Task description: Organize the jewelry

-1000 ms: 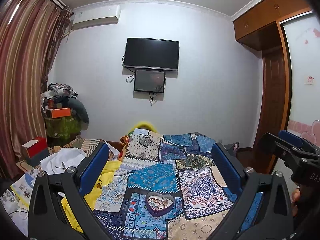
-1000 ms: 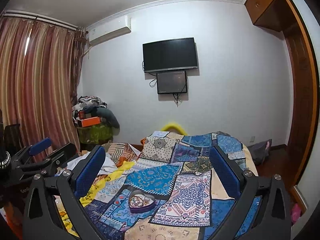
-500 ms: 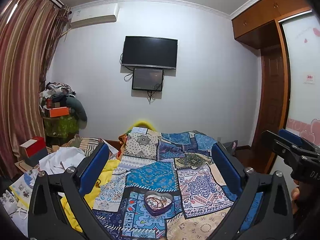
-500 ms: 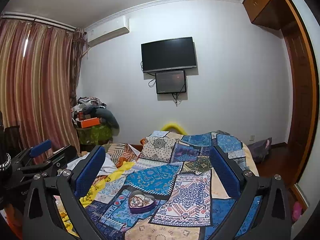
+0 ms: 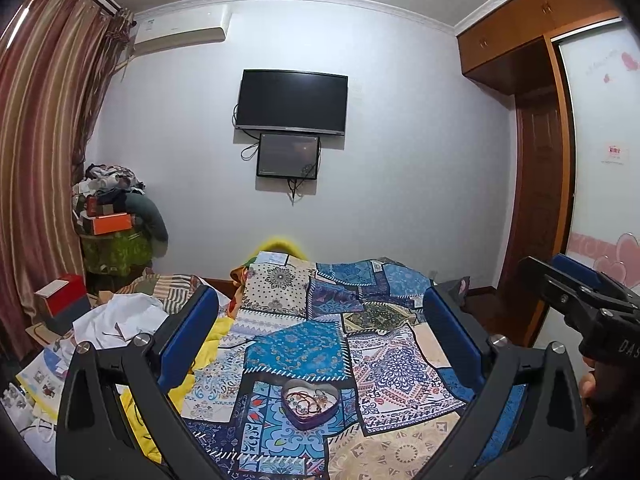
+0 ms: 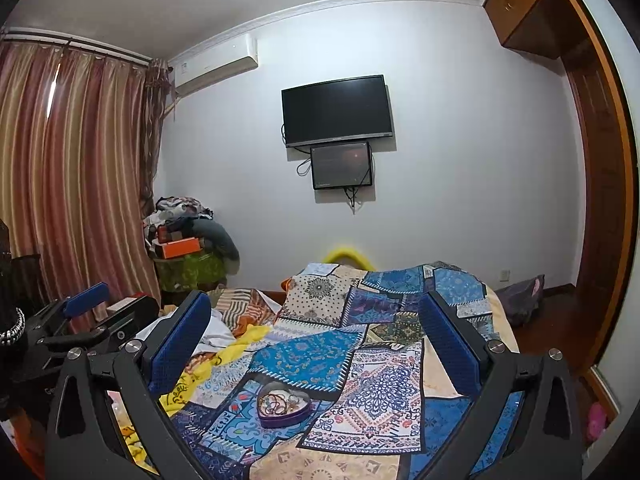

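A purple heart-shaped box (image 5: 310, 403) holding bracelets and other jewelry sits on the patchwork bedspread (image 5: 360, 344); it also shows in the right wrist view (image 6: 283, 404). My left gripper (image 5: 320, 316) is open and empty, held above and behind the box. My right gripper (image 6: 314, 320) is open and empty too, the box low between its fingers. The right gripper shows at the right edge of the left wrist view (image 5: 576, 292). The left gripper shows at the left of the right wrist view (image 6: 88, 320).
A yellow cloth (image 6: 224, 364) and white clothes (image 5: 120, 316) lie on the bed's left side. A pile of boxes and clothes (image 5: 112, 220) stands by the curtain. A TV (image 5: 292, 102) hangs on the far wall. A wardrobe (image 5: 540, 184) stands on the right.
Both views have shifted slightly; the heart box sits a little higher in the left wrist view. Both grippers stay open and empty.
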